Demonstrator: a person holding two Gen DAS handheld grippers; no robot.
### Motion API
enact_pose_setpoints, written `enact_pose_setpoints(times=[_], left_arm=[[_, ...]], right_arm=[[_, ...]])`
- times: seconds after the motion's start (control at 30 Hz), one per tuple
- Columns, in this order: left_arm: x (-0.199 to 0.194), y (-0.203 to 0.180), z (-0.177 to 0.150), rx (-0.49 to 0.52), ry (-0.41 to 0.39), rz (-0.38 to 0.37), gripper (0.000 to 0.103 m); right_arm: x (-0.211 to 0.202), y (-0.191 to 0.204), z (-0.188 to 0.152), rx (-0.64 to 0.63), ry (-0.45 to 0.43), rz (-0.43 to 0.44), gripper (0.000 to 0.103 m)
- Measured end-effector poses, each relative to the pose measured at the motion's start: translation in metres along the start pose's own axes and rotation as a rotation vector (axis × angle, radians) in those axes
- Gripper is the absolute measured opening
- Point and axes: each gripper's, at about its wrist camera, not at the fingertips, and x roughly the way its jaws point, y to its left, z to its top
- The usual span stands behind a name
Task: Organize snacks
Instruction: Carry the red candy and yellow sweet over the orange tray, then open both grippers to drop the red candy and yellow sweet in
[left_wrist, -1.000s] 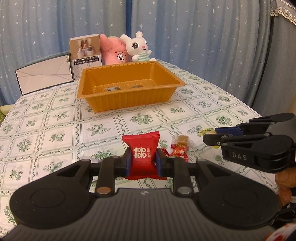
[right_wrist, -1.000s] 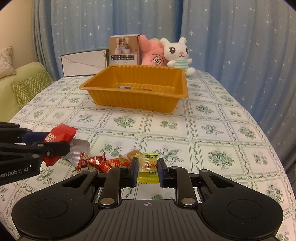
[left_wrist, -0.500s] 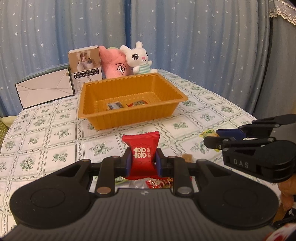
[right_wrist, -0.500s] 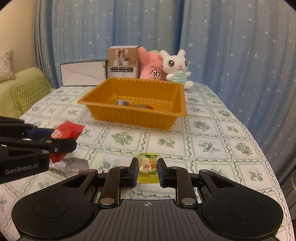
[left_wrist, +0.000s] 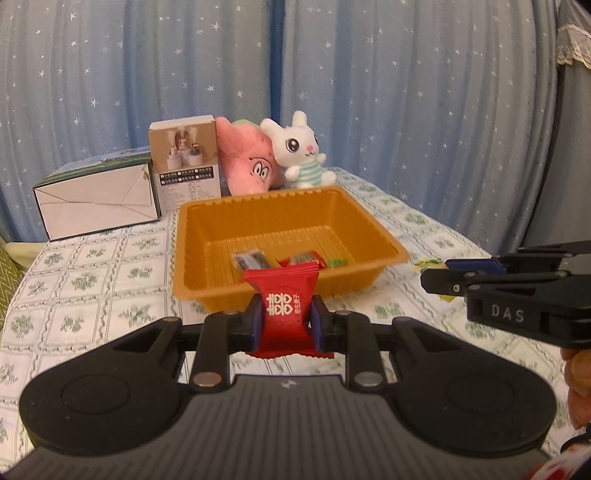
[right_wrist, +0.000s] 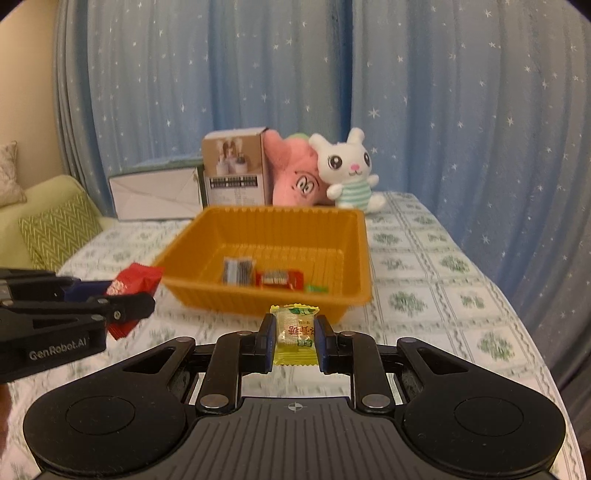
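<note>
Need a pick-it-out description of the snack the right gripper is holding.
Start at the orange ribbed plastic tray in the middle of the floral-tiled tablecloth, in front of the plush toys. Just before its near rim, the right gripper pinches a small translucent yellow candy wrapper with a green top edge. The left gripper carries a larger opaque red packet with white characters.

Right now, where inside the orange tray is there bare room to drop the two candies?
The tray floor is bare along its back wall and left side. Its front middle is crowded: a striped packet, a red packet and a green piece.
</note>
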Motion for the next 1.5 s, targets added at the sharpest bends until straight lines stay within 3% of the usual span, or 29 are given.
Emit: enact_pose_setpoints(times=[0.2, 0.73, 1.4, 1.5], left_arm=[[0.019, 0.013, 0.016, 0.003, -0.011, 0.010, 0.023], [0.075, 0.055, 0.050, -0.059, -0.016, 0.033, 0.023], [0.113, 0.073, 0.058, -0.066, -0.014, 0.031, 0.024], [0.116, 0.073, 0.059, -0.066, -0.015, 0.029, 0.028]], right_arm=[[0.020, -0.006, 0.028, 0.041, -0.014, 0.036, 0.022], [0.091, -0.029, 0.064, 0.123, -0.004, 0.007, 0.022], [0.121, -0.040, 0.064, 0.192, 0.037, -0.011, 0.022], [0.121, -0.040, 0.064, 0.194, 0.039, -0.011, 0.022]])
